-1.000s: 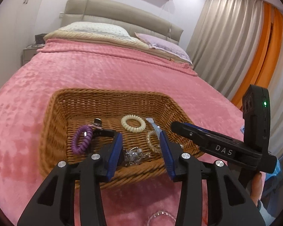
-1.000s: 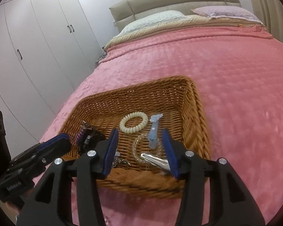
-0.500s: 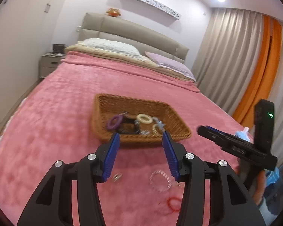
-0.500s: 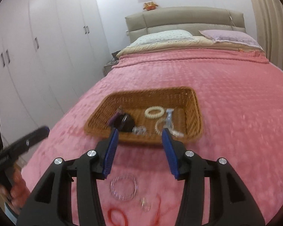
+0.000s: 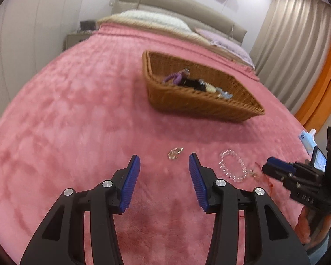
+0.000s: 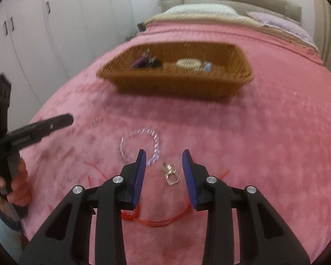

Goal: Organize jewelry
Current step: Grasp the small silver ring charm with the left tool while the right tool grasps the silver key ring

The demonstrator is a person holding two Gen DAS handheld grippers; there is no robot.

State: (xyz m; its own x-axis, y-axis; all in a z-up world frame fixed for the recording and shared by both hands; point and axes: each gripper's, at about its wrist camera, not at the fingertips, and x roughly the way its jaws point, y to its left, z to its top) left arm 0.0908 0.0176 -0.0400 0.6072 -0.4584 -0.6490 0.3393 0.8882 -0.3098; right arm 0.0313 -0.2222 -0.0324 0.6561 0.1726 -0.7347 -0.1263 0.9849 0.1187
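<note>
Pink plush bedspread (image 5: 72, 114) fills the left wrist view, with a brown woven wicker basket (image 5: 194, 101) standing well ahead, holding a purple coil hair tie (image 5: 173, 77), a black item and a cream coil band, partly hidden by its near wall. The left gripper (image 5: 164, 165) hangs released, its blue-padded jaws spread with nothing between them. Just ahead of it lies a small silver-and-gold trinket (image 5: 175, 152), nothing blocking the way. To the right lies a clear beaded bracelet (image 5: 232, 169), then the black right gripper (image 5: 275, 165) by a red cord.

From the right wrist view, the right gripper (image 6: 164, 161) is likewise spread and empty. A small silver clasp (image 6: 171, 175) lies on the bedspread between its jaws, untouched. The clear beaded bracelet (image 6: 141, 144) sits just beyond the left jaw, which covers part of it. A thin red string cord (image 6: 158, 220) trails under the jaws. The wicker basket (image 6: 176, 81) stands further back, blurred. The left gripper (image 6: 61, 122) shows at the left edge in a hand.

Compared with half a second ago, both grippers have dropped closer to the bedspread and the loose pieces; the basket now lies further ahead.
</note>
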